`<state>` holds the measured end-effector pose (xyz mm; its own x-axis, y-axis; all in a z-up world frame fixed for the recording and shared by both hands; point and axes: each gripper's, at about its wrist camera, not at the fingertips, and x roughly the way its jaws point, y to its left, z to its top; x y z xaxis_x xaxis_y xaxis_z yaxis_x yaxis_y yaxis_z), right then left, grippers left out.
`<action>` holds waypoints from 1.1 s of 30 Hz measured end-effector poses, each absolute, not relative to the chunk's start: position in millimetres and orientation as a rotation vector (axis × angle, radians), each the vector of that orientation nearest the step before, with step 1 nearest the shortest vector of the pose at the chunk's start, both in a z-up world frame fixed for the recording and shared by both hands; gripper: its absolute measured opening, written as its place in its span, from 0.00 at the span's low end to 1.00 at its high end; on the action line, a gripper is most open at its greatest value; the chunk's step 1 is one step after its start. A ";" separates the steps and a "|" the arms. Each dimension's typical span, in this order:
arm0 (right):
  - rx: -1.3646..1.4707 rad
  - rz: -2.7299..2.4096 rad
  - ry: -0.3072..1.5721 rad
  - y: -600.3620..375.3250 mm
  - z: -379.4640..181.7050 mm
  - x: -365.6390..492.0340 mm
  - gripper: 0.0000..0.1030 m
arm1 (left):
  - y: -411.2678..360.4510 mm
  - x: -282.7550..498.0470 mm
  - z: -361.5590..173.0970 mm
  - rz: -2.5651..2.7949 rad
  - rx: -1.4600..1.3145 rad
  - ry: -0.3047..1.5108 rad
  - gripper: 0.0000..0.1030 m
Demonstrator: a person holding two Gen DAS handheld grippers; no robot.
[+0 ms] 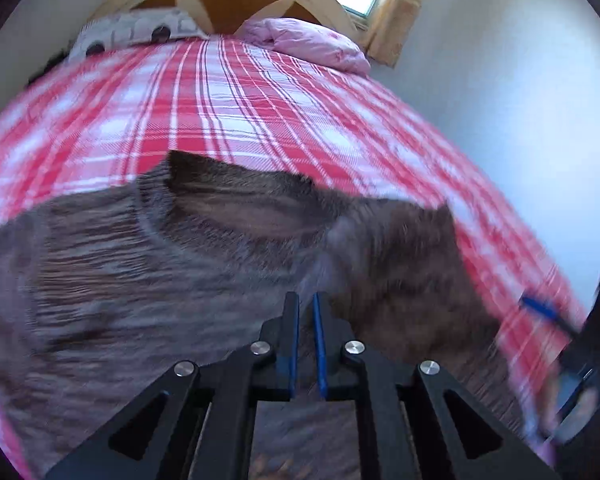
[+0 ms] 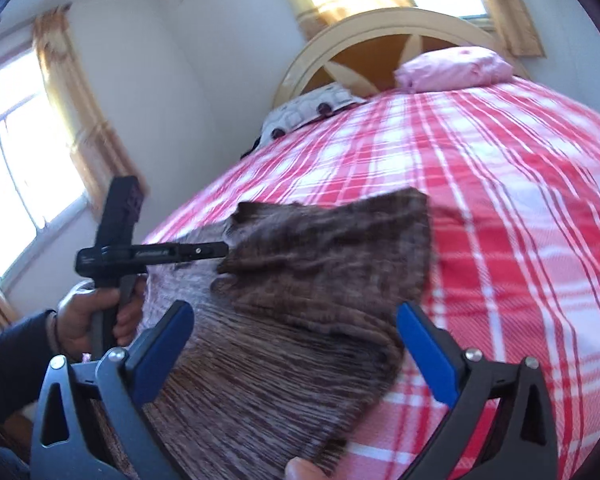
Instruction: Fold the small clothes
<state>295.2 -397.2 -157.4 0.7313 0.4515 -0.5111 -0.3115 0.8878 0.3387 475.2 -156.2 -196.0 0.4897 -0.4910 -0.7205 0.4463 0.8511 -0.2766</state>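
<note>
**Operator:** My left gripper (image 2: 224,249) is clamped on a fold of the brown ribbed garment (image 2: 300,320); from the right wrist view I see its tip biting the cloth where the darker layer doubles over. In its own view the blue pads (image 1: 319,344) stand nearly together, with little cloth showing between them, so the bite looks thin.

**Spotter:** And the right one?

**Operator:** The right gripper (image 2: 296,344) is spread wide, holding nothing, hovering over the garment's near part. The garment lies on the red plaid bedspread (image 2: 520,200), near my edge of the bed, well apart from the pink pillow (image 2: 456,68).

**Spotter:** So how do you carry the fold?

**Operator:** I judge it best to keep the left lift low and carry the flap straight across, so the ribs stay aligned. The right can pin the lower layer. A thin pinch on stretchy knit may slip if I tug.
</note>
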 end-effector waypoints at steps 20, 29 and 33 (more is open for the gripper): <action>0.048 0.355 0.928 -275.7 -190.4 382.0 0.69 | 5.3 443.1 -188.8 -0.279 -0.051 0.883 0.07; -0.005 0.275 0.970 -273.7 -212.0 376.3 0.62 | 174.9 447.1 -203.3 0.015 -0.204 0.908 0.07; -0.010 0.262 0.934 -269.3 -214.7 368.4 0.64 | 226.9 454.6 -212.8 0.061 -0.352 0.894 0.07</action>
<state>368.4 -269.3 -214.7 0.5652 0.2183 -0.7956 -0.2273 0.9682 0.1043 454.6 226.9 -212.8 0.6285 -0.0936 -0.7722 -0.1976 0.9410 -0.2749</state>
